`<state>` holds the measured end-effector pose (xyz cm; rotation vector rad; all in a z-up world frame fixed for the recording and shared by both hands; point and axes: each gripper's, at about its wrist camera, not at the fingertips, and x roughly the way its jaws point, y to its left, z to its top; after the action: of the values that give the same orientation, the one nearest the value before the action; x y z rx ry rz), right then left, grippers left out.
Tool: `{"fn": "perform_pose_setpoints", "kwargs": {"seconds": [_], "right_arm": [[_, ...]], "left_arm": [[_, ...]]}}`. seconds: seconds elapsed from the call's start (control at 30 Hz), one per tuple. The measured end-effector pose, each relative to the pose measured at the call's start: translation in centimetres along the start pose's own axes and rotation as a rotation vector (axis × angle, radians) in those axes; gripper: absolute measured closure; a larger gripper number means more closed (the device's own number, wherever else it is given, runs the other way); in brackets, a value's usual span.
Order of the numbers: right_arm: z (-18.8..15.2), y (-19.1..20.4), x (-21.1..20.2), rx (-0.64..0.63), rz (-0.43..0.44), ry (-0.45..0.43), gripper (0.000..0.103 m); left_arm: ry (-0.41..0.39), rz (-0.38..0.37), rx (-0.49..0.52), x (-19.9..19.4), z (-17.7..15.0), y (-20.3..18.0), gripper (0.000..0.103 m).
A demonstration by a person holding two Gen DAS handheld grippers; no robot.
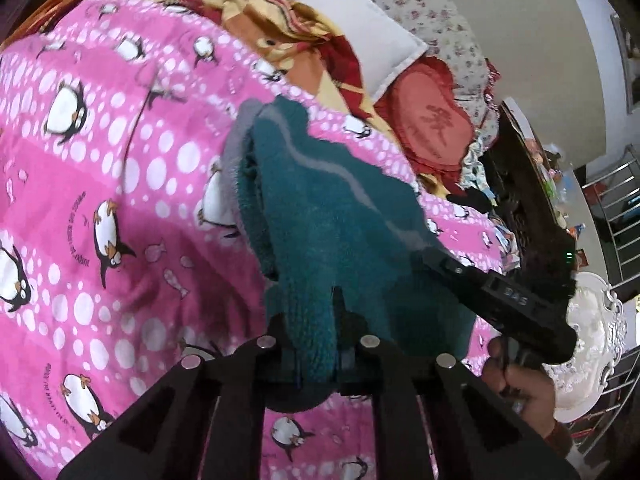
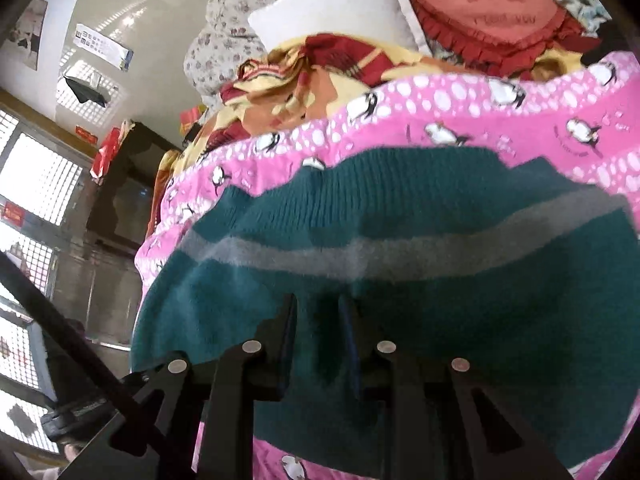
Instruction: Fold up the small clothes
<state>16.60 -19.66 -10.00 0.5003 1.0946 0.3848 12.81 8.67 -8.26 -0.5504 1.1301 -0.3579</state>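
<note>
My left tool (image 1: 316, 344) and right tool (image 2: 318, 340) are each pinching the green sweater (image 1: 340, 216), hiding its near edge, its grey stripe running lengthwise above the pink blanket (image 1: 100, 168).

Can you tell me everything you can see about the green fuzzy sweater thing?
The teal knitted garment looks soft and fuzzy, with one grey stripe across it and a ribbed edge. It lies rumpled on the pink penguin blanket. The left gripper and the right gripper each pinch a fold of it.
</note>
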Motion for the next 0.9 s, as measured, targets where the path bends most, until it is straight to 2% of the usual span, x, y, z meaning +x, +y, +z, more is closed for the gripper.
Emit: {"fn": "perform_pose_setpoints", "kwargs": {"seconds": [0.07,0.17,0.27,0.37,0.43,0.5,0.53,0.6,0.63,0.67,0.7,0.73,0.8,0.9], "right_arm": [[0.0,-0.9,0.2,0.033,0.012,-0.004,0.079],[-0.5,-2.6,2.4,0.103,0.048,0.035,0.080],[0.1,-2.9,2.0,0.139,0.081,0.046,0.082],[1.8,-3.2,0.2,0.199,0.182,-0.046,0.079],[3.0,-3.5,0.5,0.211,0.182,-0.057,0.079],[4.2,-4.7,3.7,0.249,0.172,0.041,0.079],[4.3,-5.3,5.2,0.275,0.175,0.088,0.085],[4.5,-6.4,5.8,0.314,0.205,0.094,0.094],[4.8,-6.5,5.2,0.315,0.215,0.092,0.093],[4.9,-6.8,3.5,0.302,0.219,0.056,0.093],[4.7,-7.1,1.9,0.289,0.209,0.021,0.088],[4.4,-7.6,0.7,0.289,0.200,-0.001,0.076],[3.1,-9.8,-2.1,0.339,0.232,-0.021,0.061],[1.0,-12.9,-5.1,0.399,0.273,-0.050,0.059]], "left_arm": [[-0.005,-0.007,0.019,-0.3,0.4,-1.0,0.093],[-0.008,-0.007,0.065,-1.0,1.1,-3.0,0.093],[-0.009,-0.008,0.108,-1.7,1.8,-5.0,0.094],[-0.013,-0.001,0.182,-2.0,2.3,-7.8,0.094],[-0.008,0.005,0.234,-1.8,2.4,-10.0,0.094],[0.001,0.009,0.279,-1.6,2.2,-11.7,0.094],[0.005,0.013,0.294,-1.3,2.1,-12.3,0.094],[0.017,0.019,0.331,-0.6,1.7,-13.9,0.094],[0.024,0.012,0.351,-0.3,1.4,-14.8,0.094],[0.031,0.004,0.376,0.1,1.1,-15.8,0.094],[0.034,-0.002,0.397,0.4,0.8,-16.6,0.094],[0.038,-0.013,0.421,0.8,0.3,-17.6,0.095],[0.064,-0.053,0.455,1.9,-0.8,-19.3,0.095],[0.111,-0.060,0.538,4.7,-3.6,-21.8,0.097]]}}
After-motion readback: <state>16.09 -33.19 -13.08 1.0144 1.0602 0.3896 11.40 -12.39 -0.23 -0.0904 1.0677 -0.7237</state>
